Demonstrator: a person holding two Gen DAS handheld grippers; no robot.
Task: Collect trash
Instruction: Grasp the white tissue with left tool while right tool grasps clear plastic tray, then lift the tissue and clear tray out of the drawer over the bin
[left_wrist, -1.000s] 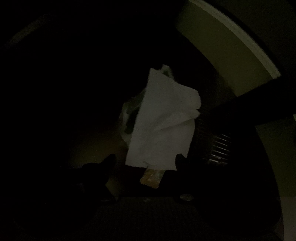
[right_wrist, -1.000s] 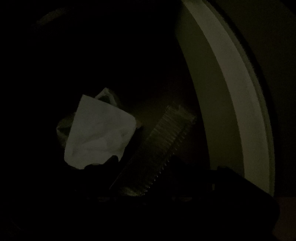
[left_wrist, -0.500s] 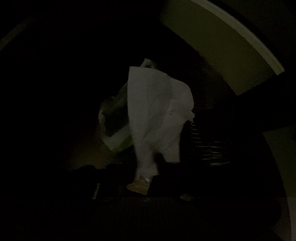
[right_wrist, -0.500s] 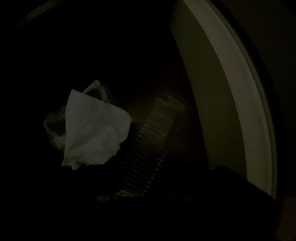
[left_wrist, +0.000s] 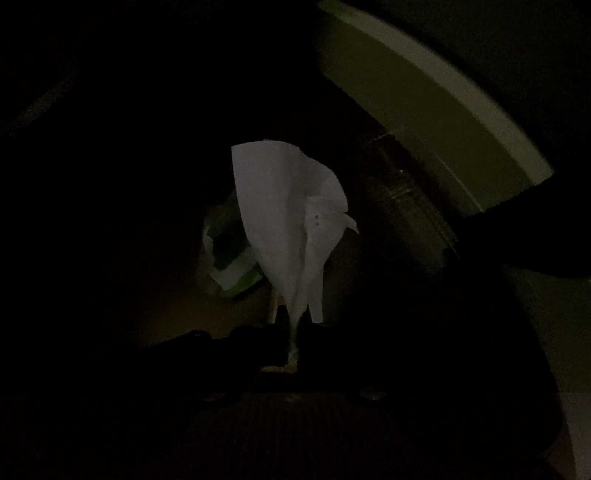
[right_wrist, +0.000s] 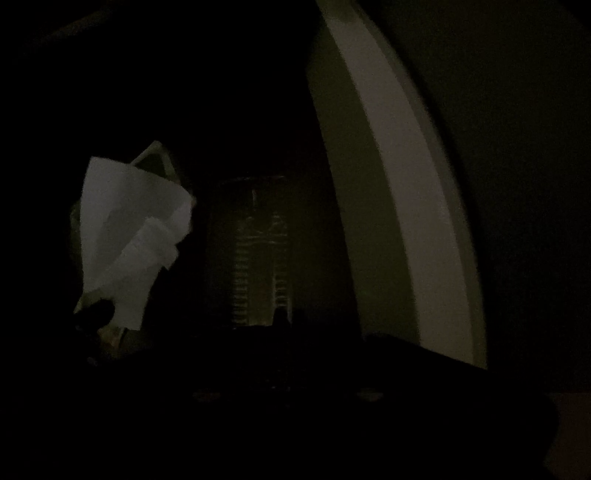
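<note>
Now left gripper (left_wrist: 293, 332) clamped on tissue (left_wrist: 284, 218) at its gathered corner: light, limp, tearable. Right gripper (right_wrist: 286, 317) together on ribbed clear plastic piece (right_wrist: 258, 254).

White crumpled paper tissue (left_wrist: 288, 221) rises from between the left gripper (left_wrist: 293, 339) fingers; a crinkled plastic wrapper (left_wrist: 229, 254) lies behind it, to its left. Clear ribbed plastic bottle (right_wrist: 255, 258) stands right of the tissue, above the right gripper (right_wrist: 286, 319). Pale curved rim (right_wrist: 406, 206) lies right of the bottle.

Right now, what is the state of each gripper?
Left gripper: just closed, pinching the white tissue.
Right gripper: just closed on the clear ribbed plastic bottle.
</note>
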